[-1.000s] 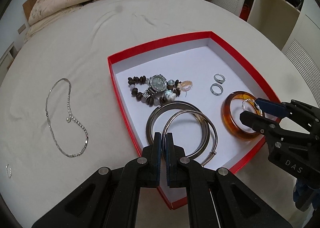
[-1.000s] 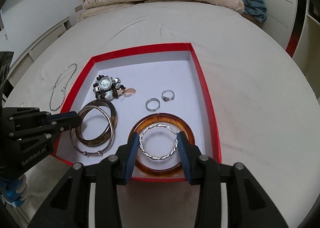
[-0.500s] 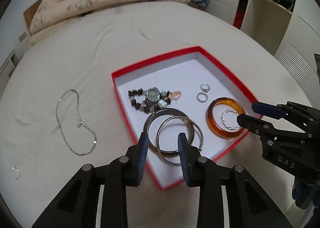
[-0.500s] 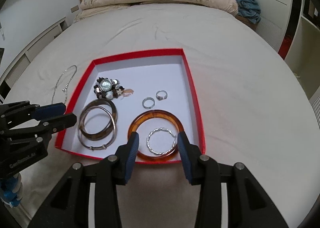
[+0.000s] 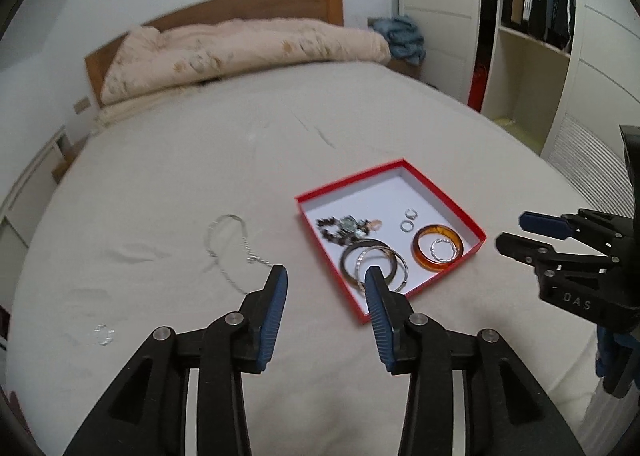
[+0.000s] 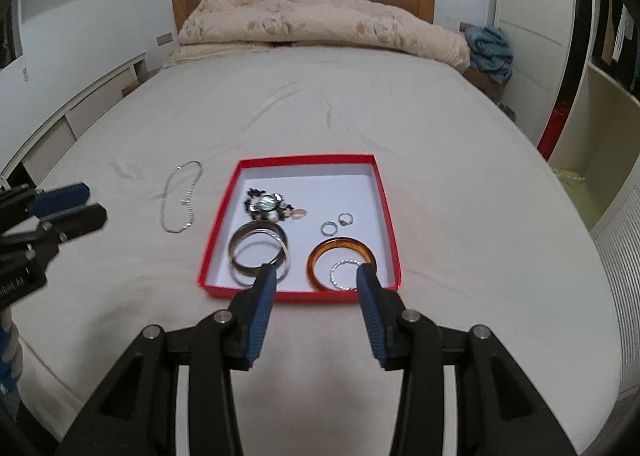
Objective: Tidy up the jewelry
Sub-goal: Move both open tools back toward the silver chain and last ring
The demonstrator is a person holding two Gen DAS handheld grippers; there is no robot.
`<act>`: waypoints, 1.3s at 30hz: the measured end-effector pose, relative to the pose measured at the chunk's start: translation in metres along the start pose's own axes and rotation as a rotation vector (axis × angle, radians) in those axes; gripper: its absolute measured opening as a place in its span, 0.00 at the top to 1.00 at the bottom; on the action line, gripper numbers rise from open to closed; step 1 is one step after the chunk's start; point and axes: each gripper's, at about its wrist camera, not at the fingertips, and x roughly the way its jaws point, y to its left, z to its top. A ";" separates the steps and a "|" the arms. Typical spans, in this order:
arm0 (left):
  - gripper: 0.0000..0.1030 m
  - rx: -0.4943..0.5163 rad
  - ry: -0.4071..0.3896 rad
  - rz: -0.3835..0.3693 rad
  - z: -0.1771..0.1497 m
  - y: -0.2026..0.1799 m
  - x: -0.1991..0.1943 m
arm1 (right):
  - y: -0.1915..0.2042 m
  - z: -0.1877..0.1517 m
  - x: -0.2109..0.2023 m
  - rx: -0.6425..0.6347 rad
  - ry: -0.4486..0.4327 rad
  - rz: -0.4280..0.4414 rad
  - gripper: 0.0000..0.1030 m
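A red box (image 5: 436,184) (image 6: 306,158) with a white floor lies on the bed. It holds a beaded watch bracelet (image 6: 266,204), two metal bangles (image 6: 258,254), two small rings (image 6: 336,224), an amber bangle (image 6: 342,252) and a twisted silver hoop (image 6: 344,274) inside it. A silver chain necklace (image 5: 230,252) (image 6: 180,200) lies on the sheet left of the box. A small ring (image 5: 103,334) lies further left. My left gripper (image 5: 324,284) is open and empty, above the sheet before the box. My right gripper (image 6: 314,282) is open and empty, above the box's near edge.
The bed sheet (image 6: 320,112) spreads around the box. A folded beige duvet (image 6: 312,24) lies by the wooden headboard. A wardrobe with open shelves (image 5: 532,16) stands at the right. A blue cloth (image 6: 490,48) sits by the bed's far corner.
Both grippers have pulled back and up from the box and opened wider. The left went from shut to open. The silver hoop now lies inside the amber bangle.
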 end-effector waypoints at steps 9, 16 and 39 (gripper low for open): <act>0.50 -0.007 -0.116 0.096 -0.026 0.030 -0.103 | 0.041 -0.014 -0.080 -0.042 -0.075 0.020 0.61; 0.43 -0.019 -0.189 0.167 -0.058 0.047 -0.166 | 0.086 -0.030 -0.129 -0.104 -0.122 0.073 0.61; 0.34 -0.144 -0.279 0.261 -0.124 0.102 -0.243 | 0.180 -0.061 -0.177 -0.217 -0.146 0.174 0.61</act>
